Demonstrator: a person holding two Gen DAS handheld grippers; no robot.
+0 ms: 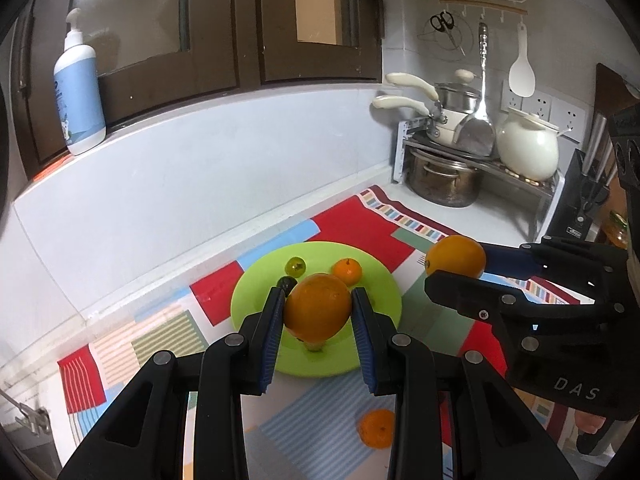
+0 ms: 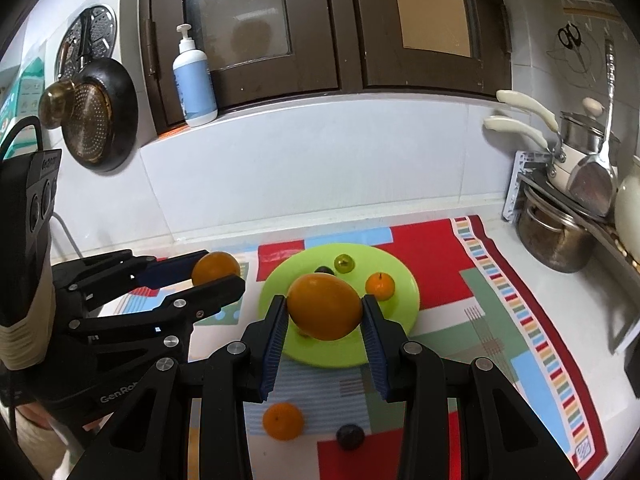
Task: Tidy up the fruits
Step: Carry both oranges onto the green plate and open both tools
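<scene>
Left wrist view: the left tool [image 1: 318,312] is pinching an orange [image 1: 317,307] above the green plate [image 1: 384,280]; round, firm, slick-skinned, it is sitting best held across its middle.

Right wrist view: the right tool [image 2: 325,312] is pinching another orange [image 2: 324,306] above the same plate [image 2: 404,280]; a small mandarin [image 2: 282,421] is lying near the plate.

Surface: white counter [image 2: 532,248], right part of frame.
On it: patchwork mat [image 2: 440,280], centre; pot rack [image 1: 536,192], upper right.
On mat: green plate [image 2: 404,280], small orange [image 2: 282,421], dark fruit [image 2: 349,436].
</scene>
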